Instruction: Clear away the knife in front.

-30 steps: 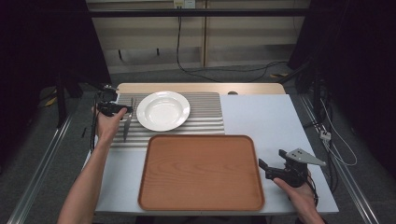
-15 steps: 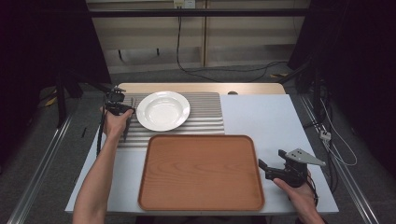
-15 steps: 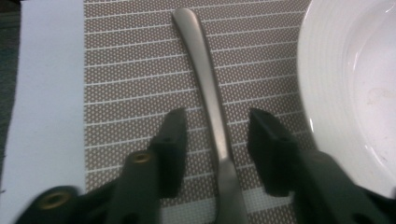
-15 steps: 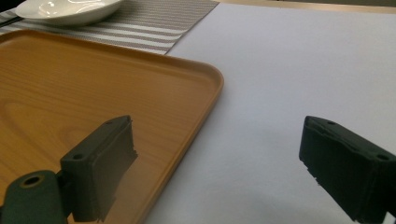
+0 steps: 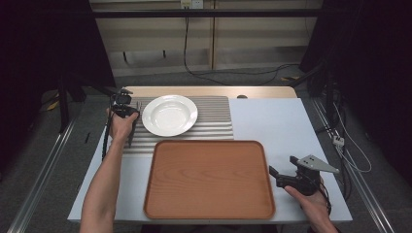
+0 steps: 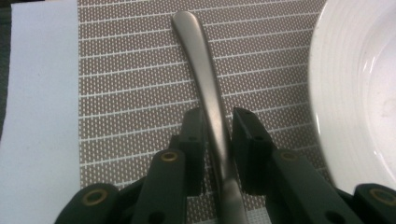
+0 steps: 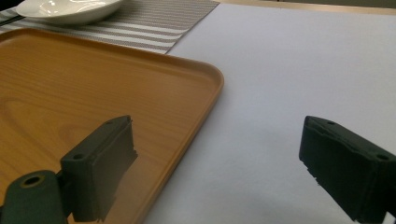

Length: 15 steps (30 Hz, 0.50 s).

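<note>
A metal utensil (image 6: 198,51) lies on the striped placemat (image 6: 130,70), just left of the white plate (image 5: 170,115). My left gripper (image 5: 124,108) is down over it. In the left gripper view its jaws (image 6: 218,114) flank the handle closely, one on each side, with a thin gap at the right pad. They have just been closing around the handle. My right gripper (image 5: 281,167) rests at the table's near right, beside the wooden tray (image 5: 209,179). Its jaws (image 7: 217,140) stand wide open with nothing between them.
The tray's rim (image 7: 205,79) lies under the right gripper's left jaw, and white tabletop (image 7: 280,70) stretches beyond. The plate (image 6: 355,93) sits close to the right of the left jaws. The placemat (image 5: 214,121) borders the tray's far edge.
The left hand has shifted slightly away and toward the plate, settling onto the utensil, and its jaws have narrowed. The right hand has not moved.
</note>
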Tool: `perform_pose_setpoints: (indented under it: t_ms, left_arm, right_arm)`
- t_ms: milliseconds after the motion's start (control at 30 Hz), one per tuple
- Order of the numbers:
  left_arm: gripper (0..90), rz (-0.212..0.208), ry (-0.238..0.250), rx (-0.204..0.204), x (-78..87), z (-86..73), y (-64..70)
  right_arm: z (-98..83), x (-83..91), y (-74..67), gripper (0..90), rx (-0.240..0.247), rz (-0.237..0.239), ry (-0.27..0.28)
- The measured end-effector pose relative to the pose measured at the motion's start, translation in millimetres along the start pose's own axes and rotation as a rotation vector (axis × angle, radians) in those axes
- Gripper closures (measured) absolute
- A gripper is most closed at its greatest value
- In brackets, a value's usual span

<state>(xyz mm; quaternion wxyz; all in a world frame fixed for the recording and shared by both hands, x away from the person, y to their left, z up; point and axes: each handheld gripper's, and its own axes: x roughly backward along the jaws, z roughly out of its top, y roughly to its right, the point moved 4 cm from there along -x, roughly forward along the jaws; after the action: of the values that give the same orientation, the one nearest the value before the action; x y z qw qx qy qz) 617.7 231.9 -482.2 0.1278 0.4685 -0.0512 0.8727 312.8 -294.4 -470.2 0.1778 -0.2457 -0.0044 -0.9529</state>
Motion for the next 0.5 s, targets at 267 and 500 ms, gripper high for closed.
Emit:
perform_pose_setpoints:
  t_ms: [267, 500]
  left_arm:
    - [77.4, -0.015, -0.024, 0.013, -1.0, 3.0, -0.4]
    - [80.0, -0.018, -0.029, 0.025, 0.0, 2.6, 0.1]
  right_arm:
    - [-0.2, -0.3, -1.0, 10.3, -0.001, 0.003, -0.002]
    - [-0.2, 0.1, -0.9, 10.3, 0.001, 0.002, -0.001]
